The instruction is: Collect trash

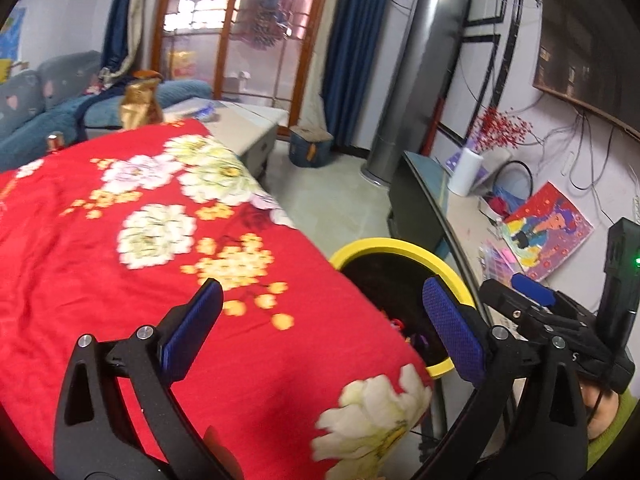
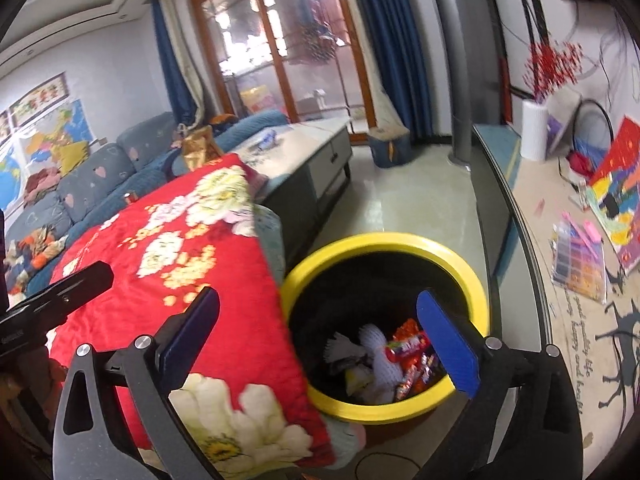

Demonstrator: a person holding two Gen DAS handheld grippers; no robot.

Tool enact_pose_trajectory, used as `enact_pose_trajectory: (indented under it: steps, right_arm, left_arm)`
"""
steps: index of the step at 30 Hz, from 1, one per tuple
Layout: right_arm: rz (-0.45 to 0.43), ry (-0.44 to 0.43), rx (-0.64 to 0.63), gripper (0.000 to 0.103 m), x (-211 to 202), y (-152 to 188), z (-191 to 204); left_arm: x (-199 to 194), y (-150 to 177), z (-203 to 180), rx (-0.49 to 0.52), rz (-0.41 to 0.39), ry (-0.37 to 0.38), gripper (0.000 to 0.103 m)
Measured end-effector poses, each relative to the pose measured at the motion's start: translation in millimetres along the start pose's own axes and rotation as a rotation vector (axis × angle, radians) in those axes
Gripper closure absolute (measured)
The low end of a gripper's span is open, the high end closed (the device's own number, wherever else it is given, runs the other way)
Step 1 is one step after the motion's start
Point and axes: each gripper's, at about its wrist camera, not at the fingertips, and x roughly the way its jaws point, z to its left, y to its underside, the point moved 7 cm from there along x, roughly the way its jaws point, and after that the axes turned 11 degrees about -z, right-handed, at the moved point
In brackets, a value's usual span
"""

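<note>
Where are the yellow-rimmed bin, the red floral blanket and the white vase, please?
yellow-rimmed bin (image 2: 384,240), right wrist view, far rim.
red floral blanket (image 1: 100,272), left wrist view, plain red area.
white vase (image 2: 534,132), right wrist view, body.

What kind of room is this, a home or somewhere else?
Most likely a home living room: a blue sofa, a low coffee table, blue curtains beside glazed doors, and a yellow-rimmed trash bin.
</note>
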Motion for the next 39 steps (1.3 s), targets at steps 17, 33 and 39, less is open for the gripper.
enact_pose_trajectory:
  steps: [17,33,39]
  right_arm:
    - [-0.264,-0.046,-0.107,0.007,-40,12,74]
    - [-0.267,-0.047,-0.131,0.007,-39,20,90]
    - [-0.264,-0.044,-0.136,0.007,-40,22,91]
  left_arm:
    - [-89,21,62,0.007,-0.156,-0.170,0.011]
    - [-103,28,70,0.001,-0.169,-0.172,0.011]
    - [-104,29,70,-0.002,-0.168,-0.170,0.011]
